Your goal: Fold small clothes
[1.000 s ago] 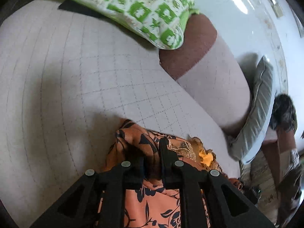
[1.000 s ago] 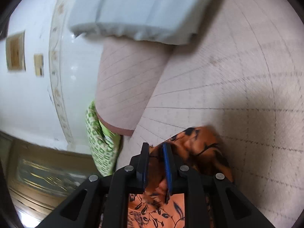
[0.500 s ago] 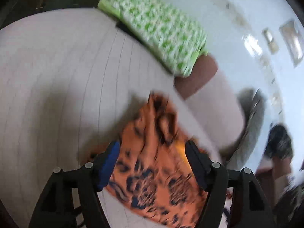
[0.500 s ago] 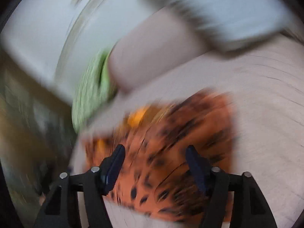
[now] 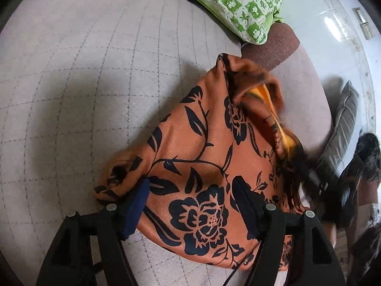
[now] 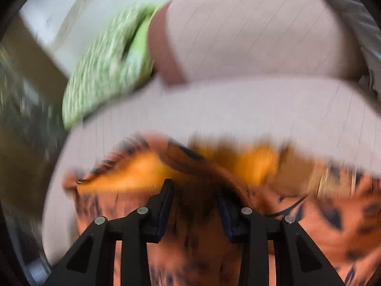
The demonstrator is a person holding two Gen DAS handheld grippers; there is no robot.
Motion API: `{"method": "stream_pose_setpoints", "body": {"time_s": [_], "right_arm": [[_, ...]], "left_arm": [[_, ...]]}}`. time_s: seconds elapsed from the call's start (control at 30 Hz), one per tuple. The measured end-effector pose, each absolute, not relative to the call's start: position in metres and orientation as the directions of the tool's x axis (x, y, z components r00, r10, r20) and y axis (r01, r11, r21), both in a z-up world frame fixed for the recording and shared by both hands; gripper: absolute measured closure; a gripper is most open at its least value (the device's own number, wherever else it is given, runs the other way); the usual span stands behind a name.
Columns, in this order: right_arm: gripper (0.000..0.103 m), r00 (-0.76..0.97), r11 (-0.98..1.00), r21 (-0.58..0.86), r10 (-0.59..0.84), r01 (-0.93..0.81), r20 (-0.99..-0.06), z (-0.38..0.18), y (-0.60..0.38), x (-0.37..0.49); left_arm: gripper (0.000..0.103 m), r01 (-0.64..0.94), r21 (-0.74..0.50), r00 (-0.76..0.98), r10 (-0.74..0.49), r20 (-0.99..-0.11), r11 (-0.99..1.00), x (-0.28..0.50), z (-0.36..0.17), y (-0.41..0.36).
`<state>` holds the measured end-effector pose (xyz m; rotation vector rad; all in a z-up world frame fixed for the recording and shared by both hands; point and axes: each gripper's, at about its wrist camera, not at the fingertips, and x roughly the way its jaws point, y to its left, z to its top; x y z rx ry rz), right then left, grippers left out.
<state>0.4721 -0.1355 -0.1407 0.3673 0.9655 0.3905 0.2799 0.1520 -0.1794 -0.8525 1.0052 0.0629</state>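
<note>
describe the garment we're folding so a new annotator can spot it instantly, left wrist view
Start at the wide pale quilted sofa seat with its stitched grid. The garment lies on it, in front of the open left gripper, below the green-and-white patterned cushion. It is the only rust-orange cloth there, printed with large black flowers and vines, a yellow-orange lining showing at its far edge.

Garment (image 5: 202, 157) between the left tongs (image 5: 190, 205): rust orange, black flower-and-leaf print, bright yellow-orange inner patch. Left tongs black with dark blue pads (image 5: 135, 209). Sofa seat (image 5: 83, 83) beyond the tongs: pale grey-pink, thin grid lines, brown edge band. Cushion (image 5: 238, 2) far ahead: green-and-white checks. Right view blurred: same orange garment (image 6: 190, 250).
</note>
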Motion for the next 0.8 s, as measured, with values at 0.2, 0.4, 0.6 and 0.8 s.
{"method": "stream_pose_setpoints", "body": {"time_s": [0.2,0.4,0.6,0.8], "right_arm": [[0.064,0.632,0.846,0.525,0.46,-0.096,-0.624,-0.116,-0.185,0.454],[0.064,0.583,0.902,0.403,0.414,-0.156,-0.699,-0.133,-0.218,0.375],[0.064,0.469,0.939,0.345,0.312,-0.016,-0.827,-0.177,-0.266,0.384],[0.064,0.59,0.957,0.282,0.192,0.063,-0.784,-0.166,-0.288,0.444]], "left_arm": [[0.031,-0.418,-0.604,0.562,-0.329,-0.759,0.679,0.279,-0.178,0.15],[0.031,-0.43,-0.645,0.578,-0.355,-0.734,0.632,0.277,-0.181,0.158],[0.031,-0.431,-0.618,0.573,-0.329,-0.751,0.658,0.279,-0.18,0.154],[0.028,-0.438,-0.607,0.567,-0.321,-0.759,0.663,0.284,-0.181,0.151]]}}
